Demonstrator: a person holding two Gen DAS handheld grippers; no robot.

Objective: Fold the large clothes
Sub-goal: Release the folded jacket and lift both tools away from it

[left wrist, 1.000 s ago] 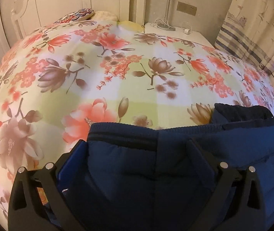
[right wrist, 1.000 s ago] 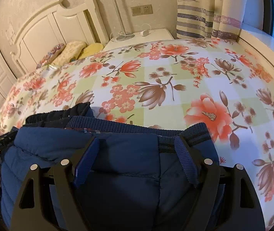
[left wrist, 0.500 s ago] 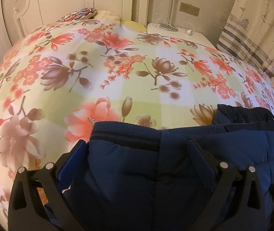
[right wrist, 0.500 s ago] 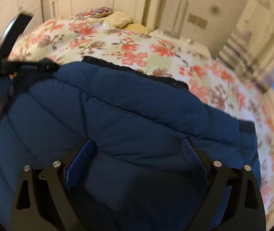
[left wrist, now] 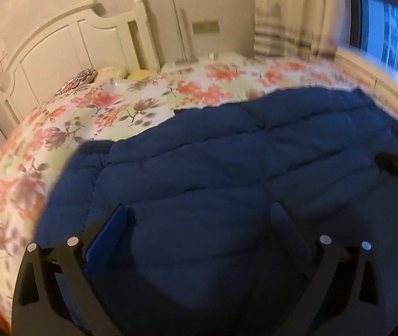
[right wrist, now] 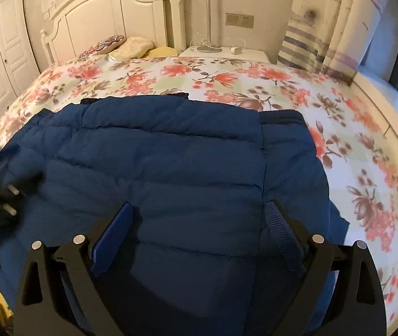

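Note:
A large navy quilted jacket [left wrist: 241, 168] lies spread on the floral bedspread [left wrist: 115, 103]. It also fills the near half of the right wrist view [right wrist: 171, 162], with a ribbed hem [right wrist: 280, 116] at its far right corner. My left gripper [left wrist: 199, 215] is open over the jacket, fingers wide apart, nothing between them. My right gripper [right wrist: 201, 212] is open too, above the jacket's near part. The right gripper shows at the right edge of the left wrist view [left wrist: 397, 165]; the left one shows blurred at the left edge of the right wrist view [right wrist: 0, 196].
A white headboard [right wrist: 109, 8] and pillows [right wrist: 131, 47] stand at the bed's far end. A nightstand [right wrist: 227, 51] with a lamp and a charger sits beside it. Curtains [right wrist: 325, 28] and a window ledge [right wrist: 389, 98] run along the right. White wardrobe doors [right wrist: 0, 56] stand left.
Both grippers have let go of the jacket's hem and pulled back. The jacket, held up a second ago, now lies flat on the bed. The left view swung right.

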